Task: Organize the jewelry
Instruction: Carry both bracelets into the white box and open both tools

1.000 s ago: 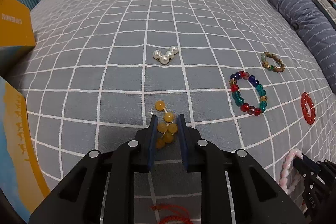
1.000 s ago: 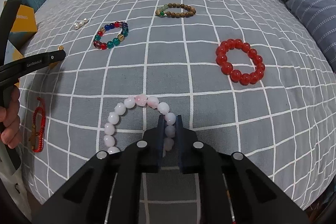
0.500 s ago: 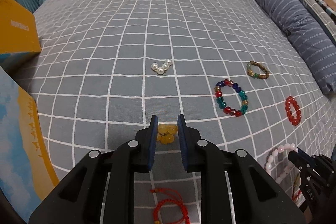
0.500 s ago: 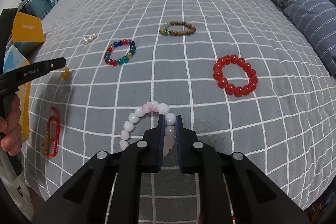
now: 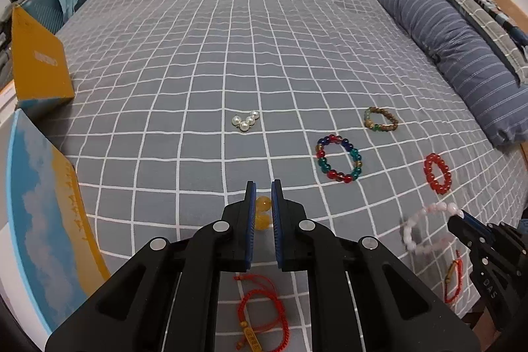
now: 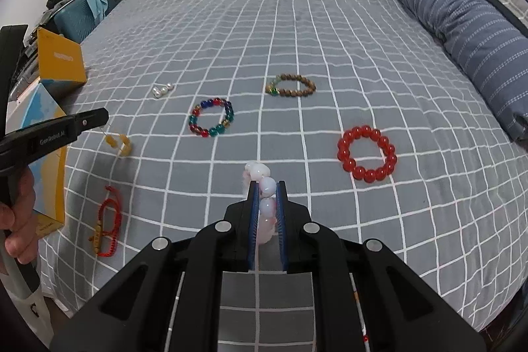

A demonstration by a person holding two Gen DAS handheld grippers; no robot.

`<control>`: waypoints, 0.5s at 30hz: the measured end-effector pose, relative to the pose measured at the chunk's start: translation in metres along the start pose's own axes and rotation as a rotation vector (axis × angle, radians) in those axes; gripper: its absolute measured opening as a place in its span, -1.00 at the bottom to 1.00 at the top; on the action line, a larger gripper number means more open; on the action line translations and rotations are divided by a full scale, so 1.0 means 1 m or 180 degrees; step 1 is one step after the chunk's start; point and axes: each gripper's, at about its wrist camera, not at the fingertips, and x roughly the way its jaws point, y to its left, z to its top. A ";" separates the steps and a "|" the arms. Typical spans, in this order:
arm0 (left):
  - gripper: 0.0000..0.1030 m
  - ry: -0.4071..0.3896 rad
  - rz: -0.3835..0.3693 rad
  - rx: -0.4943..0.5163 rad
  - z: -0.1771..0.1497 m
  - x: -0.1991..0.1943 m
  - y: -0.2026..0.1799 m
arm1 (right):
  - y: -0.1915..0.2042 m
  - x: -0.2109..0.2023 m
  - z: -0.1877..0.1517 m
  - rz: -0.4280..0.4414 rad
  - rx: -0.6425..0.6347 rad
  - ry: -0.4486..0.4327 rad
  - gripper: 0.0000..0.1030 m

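Observation:
My left gripper (image 5: 263, 183) is closing its jaws on the yellow bead bracelet (image 5: 263, 203). In the right wrist view that bracelet (image 6: 118, 144) dangles by its thin cord from the left gripper (image 6: 104, 116), above the grey checked bedspread (image 5: 198, 55). My right gripper (image 6: 267, 183) is shut on the pink bead bracelet (image 6: 267, 187), which hangs off the bed as a loose loop (image 5: 425, 230) below the right gripper (image 5: 457, 215).
On the bedspread lie a pearl cluster (image 5: 246, 121), a multicolour bracelet (image 5: 340, 162), a wooden bracelet (image 5: 381, 121), a red bead bracelet (image 5: 437, 174) and a red cord bracelet (image 5: 260, 312). A yellow box (image 5: 39, 68) and a blue-and-yellow box (image 5: 43, 213) stand left, a striped pillow (image 5: 462, 55) right.
Both grippers have risen, so the bed looks farther away. The yellow and pink bracelets have come up off the bedspread with them. The left jaws have narrowed.

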 end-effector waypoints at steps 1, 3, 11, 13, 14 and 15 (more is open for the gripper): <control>-0.83 -0.0010 -0.0006 0.0006 0.000 -0.003 -0.001 | 0.001 -0.001 0.001 0.0001 -0.0005 -0.0016 -0.81; -0.83 -0.0048 0.0001 0.0017 0.001 -0.010 -0.001 | 0.002 -0.003 0.004 -0.0002 -0.0013 -0.0042 -0.82; -0.83 -0.0190 0.0012 0.0055 0.003 -0.038 -0.005 | 0.007 -0.016 0.014 0.0008 -0.0032 -0.0182 -0.81; -0.83 -0.0217 0.0012 0.0056 0.003 -0.045 -0.005 | 0.009 -0.018 0.016 0.0011 -0.0038 -0.0212 -0.81; -0.83 -0.0226 0.0012 0.0056 0.003 -0.047 -0.005 | 0.010 -0.020 0.018 0.0013 -0.0046 -0.0233 -0.81; -0.83 -0.0238 0.0011 0.0060 0.002 -0.050 -0.005 | 0.011 -0.021 0.020 0.0015 -0.0053 -0.0245 -0.81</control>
